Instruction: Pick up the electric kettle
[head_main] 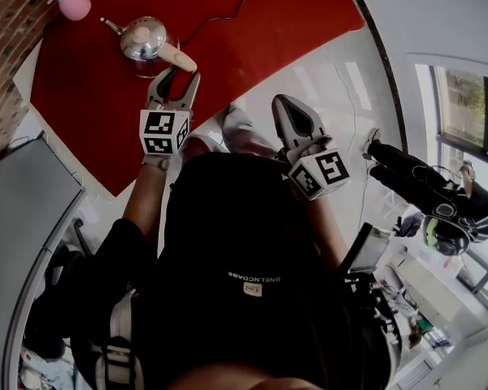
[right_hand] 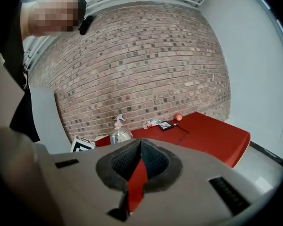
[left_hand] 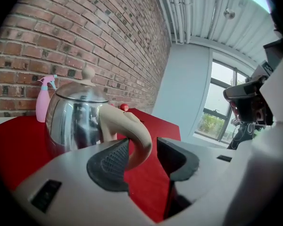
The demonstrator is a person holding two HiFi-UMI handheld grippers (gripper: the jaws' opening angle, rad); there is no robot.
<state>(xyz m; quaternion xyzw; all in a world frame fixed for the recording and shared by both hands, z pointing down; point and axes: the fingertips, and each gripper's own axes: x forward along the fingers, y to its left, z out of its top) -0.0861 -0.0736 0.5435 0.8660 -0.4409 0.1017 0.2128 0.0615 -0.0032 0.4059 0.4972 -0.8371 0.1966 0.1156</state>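
Note:
A shiny steel electric kettle (head_main: 142,39) with a beige handle (head_main: 180,58) stands on the red tabletop (head_main: 268,31). My left gripper (head_main: 181,75) is open, its jaws reaching either side of the handle's end. In the left gripper view the handle (left_hand: 132,133) curves down between the jaws of that gripper (left_hand: 142,142), close to the left pad (left_hand: 108,161) and with a gap to the right one; the kettle body (left_hand: 73,119) is just beyond. My right gripper (head_main: 286,106) hangs shut and empty off the table's near edge; in the right gripper view its jaws (right_hand: 140,142) meet, and the kettle (right_hand: 120,135) is far off.
A pink spray bottle (head_main: 69,2) stands behind the kettle by the brick wall (left_hand: 85,32). A black cable (head_main: 228,15) runs across the red top. A red ball (right_hand: 178,117) and small items lie at the far end. A grey cabinet (head_main: 24,210) stands to the left.

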